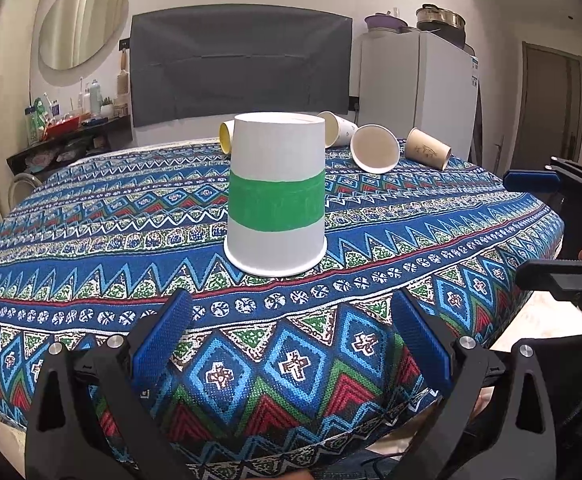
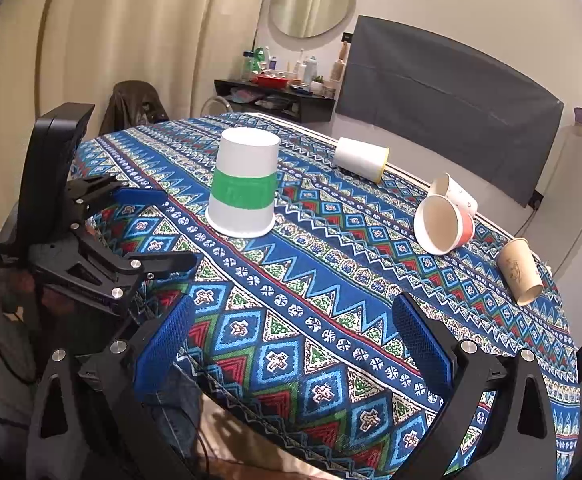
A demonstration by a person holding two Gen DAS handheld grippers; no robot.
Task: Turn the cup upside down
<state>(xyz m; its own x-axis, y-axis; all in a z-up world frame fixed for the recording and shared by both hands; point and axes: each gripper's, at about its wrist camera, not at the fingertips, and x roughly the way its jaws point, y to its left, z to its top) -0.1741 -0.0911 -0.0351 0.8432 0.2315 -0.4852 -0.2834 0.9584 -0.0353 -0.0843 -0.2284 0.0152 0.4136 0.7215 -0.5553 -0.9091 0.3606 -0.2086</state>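
A white paper cup with a green band [image 1: 276, 196] stands upside down, rim on the patterned tablecloth; it also shows in the right wrist view [image 2: 243, 184]. My left gripper [image 1: 291, 312] is open and empty, just short of the cup at the table's near edge; it shows from the side in the right wrist view [image 2: 167, 228]. My right gripper [image 2: 291, 316] is open and empty over the near right part of the table, well apart from the cup; it shows at the right edge of the left wrist view [image 1: 539, 224].
Several other paper cups lie on their sides at the back: a yellow-rimmed one [image 2: 361, 158], a white patterned one [image 2: 457, 192], a red-and-white one [image 2: 443, 224] and a brown one [image 2: 519, 276]. The round table [image 2: 331, 280] drops off near both grippers. A chair [image 2: 135, 106] stands behind.
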